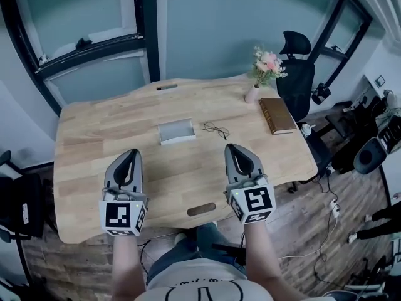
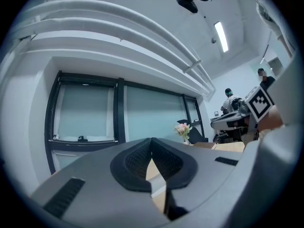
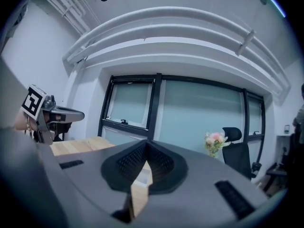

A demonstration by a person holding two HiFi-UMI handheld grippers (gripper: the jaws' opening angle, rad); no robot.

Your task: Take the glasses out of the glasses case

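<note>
Bearing glasses [image 1: 215, 130]: wooden table [image 1: 113, 137]; windows [image 1: 232, 24]

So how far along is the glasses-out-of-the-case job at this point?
Done: the glasses lie on the table, just right of the glasses case and outside it. In hand: nothing. The left gripper and right gripper are both shut and empty, held over the table's near side. Left: nothing that shows; the job looks complete.

The table [image 1: 94, 137] is matt, grained wood; the glasses [image 1: 215, 130] are thin dark wire, the glasses case [image 1: 176, 132] smooth, matt grey.
</note>
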